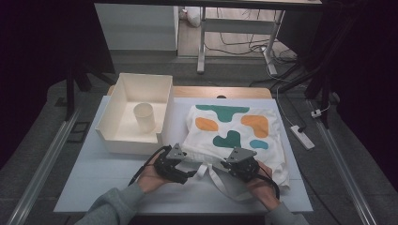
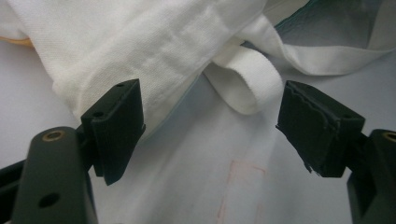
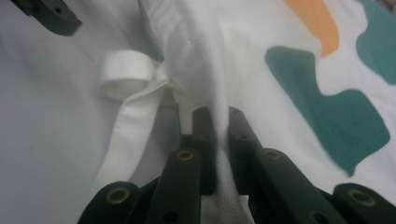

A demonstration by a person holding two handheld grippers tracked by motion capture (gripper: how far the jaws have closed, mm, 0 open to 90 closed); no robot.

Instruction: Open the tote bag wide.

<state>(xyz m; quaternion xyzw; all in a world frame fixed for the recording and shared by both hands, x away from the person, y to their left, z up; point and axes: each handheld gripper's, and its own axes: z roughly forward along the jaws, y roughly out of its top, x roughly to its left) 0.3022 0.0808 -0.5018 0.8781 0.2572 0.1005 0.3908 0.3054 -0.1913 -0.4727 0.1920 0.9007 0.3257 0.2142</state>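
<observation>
A white cloth bag (image 1: 234, 126) printed with teal and orange blobs lies flat on the white table (image 1: 103, 178), its mouth and straps toward me. My right gripper (image 1: 228, 165) is at the bag's near edge. In the right gripper view it (image 3: 220, 116) is shut on a raised fold of the bag's cloth (image 3: 261, 37). My left gripper (image 1: 188, 169) is at the bag's near left corner. Its jaws (image 2: 210, 112) stand open, one pad touching the bag's hem (image 2: 154, 42), with a strap loop (image 2: 250, 84) lying just ahead between them.
A white open bin (image 1: 123, 93) stands at the table's back left with a white cup (image 1: 144, 117) upright inside. A loose strap (image 3: 123, 74) trails toward me on the table. A power strip (image 1: 302, 137) and cables lie on the floor to the right.
</observation>
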